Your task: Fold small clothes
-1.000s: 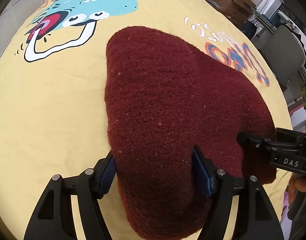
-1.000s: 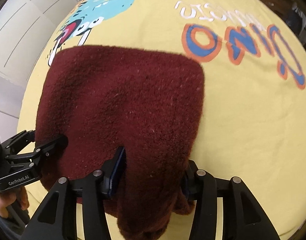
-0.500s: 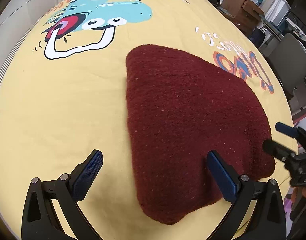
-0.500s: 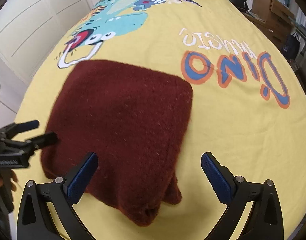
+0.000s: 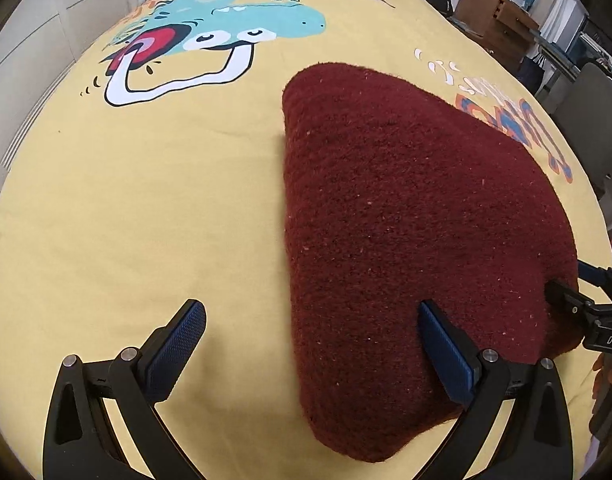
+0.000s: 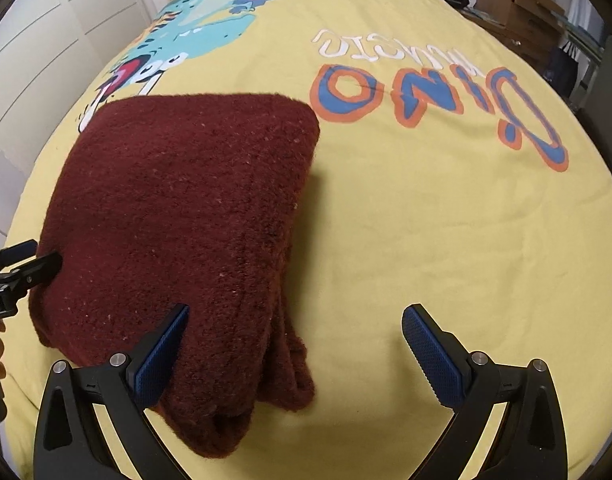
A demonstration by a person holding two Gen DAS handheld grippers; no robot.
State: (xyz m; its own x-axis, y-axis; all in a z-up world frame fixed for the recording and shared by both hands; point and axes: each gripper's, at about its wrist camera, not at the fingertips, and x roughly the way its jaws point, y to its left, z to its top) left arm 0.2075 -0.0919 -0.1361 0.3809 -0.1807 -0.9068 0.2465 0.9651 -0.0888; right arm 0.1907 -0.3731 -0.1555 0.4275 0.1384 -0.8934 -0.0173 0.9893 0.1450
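Note:
A dark red fuzzy knitted garment (image 5: 406, 240) lies folded in a thick stack on the yellow bed sheet (image 5: 146, 220); it also shows in the right wrist view (image 6: 178, 220), with layered folded edges at its near right side. My left gripper (image 5: 310, 344) is open and empty, its jaws straddling the garment's near left edge. My right gripper (image 6: 294, 348) is open and empty, its jaws straddling the garment's near right corner. Each gripper shows at the edge of the other's view: the right one (image 5: 586, 304) and the left one (image 6: 22, 264).
The sheet bears a teal dinosaur print (image 5: 226, 28) at the far left and orange-blue lettering (image 6: 434, 100) at the right. White cupboard doors (image 6: 34, 40) stand left of the bed. Cardboard boxes (image 5: 494, 12) and a chair (image 5: 590, 96) stand at the right.
Both grippers were shut on the garment's near edge one second ago. Both have opened, let it go and drawn back a little. The garment now rests on the sheet.

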